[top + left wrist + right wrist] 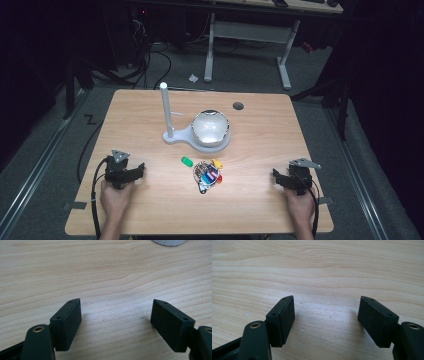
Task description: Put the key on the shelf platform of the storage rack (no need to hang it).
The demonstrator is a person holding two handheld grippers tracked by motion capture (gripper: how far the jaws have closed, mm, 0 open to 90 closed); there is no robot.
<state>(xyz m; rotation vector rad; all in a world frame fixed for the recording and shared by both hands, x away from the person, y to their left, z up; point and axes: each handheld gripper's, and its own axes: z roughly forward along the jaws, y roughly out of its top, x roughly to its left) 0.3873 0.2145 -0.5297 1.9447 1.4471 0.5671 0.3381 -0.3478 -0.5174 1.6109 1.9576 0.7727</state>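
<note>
A bunch of keys with coloured tags (207, 176) lies at the middle of the wooden table (150, 210), with a green tag (187, 161) just left of it. Behind it stands a white base with an upright white post (165, 110) and a shiny round bowl (210, 128). My left gripper (131, 173) rests on the table at the left, held by a hand, and is open; in the left gripper view its jaws (116, 315) stand wide over bare wood. My right gripper (282, 179) rests at the right, also open (326, 313) with nothing between the jaws.
A dark round hole (238, 106) sits in the table's far right part. Beyond the table are a grey floor, cables and a white desk frame (247, 35). A curved white edge (170, 242) shows at the top of the left gripper view.
</note>
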